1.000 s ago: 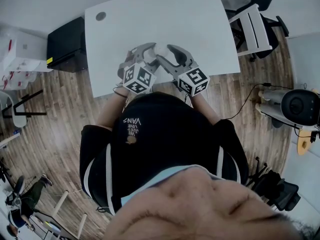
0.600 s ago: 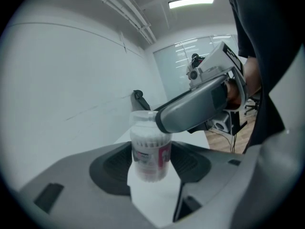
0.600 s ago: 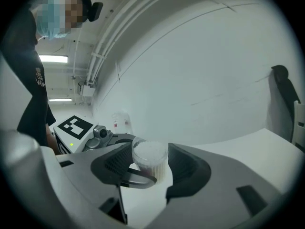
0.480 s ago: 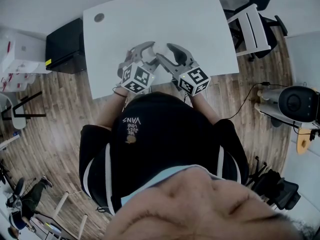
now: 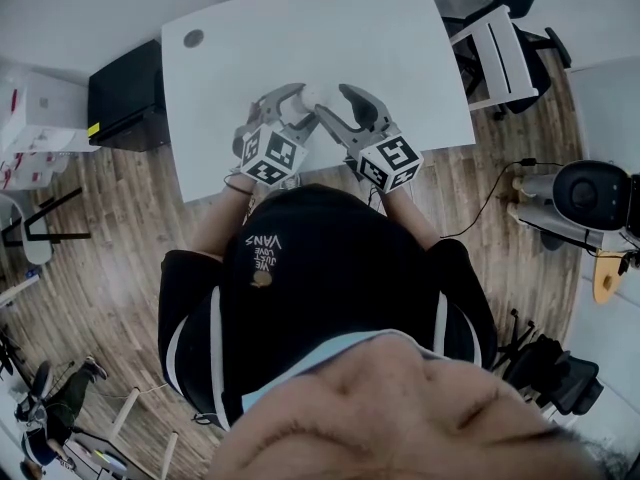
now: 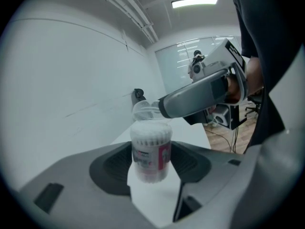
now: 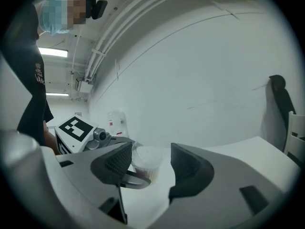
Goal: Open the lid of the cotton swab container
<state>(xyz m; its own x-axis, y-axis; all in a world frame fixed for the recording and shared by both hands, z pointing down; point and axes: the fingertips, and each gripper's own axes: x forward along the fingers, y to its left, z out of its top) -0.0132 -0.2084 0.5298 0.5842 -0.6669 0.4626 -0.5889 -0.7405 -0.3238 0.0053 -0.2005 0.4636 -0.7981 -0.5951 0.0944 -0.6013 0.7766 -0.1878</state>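
One cotton swab container (image 6: 151, 151): upright on the white surface (image 5: 300, 38), packed with white swabs (image 6: 150, 133).
Clear lid (image 6: 144, 112): at the container's top, tilted.
Left hand-held gripper (image 6: 152, 168): clamped on the container's sides.
Right hand-held gripper (image 7: 145, 168): jaws apart, one tip touching the lid.

Right hand-held gripper (image 5: 334, 105) slightly farther rightward.

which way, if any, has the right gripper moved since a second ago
Yes, slightly. The right gripper has drifted right, closer to the table's right front corner.
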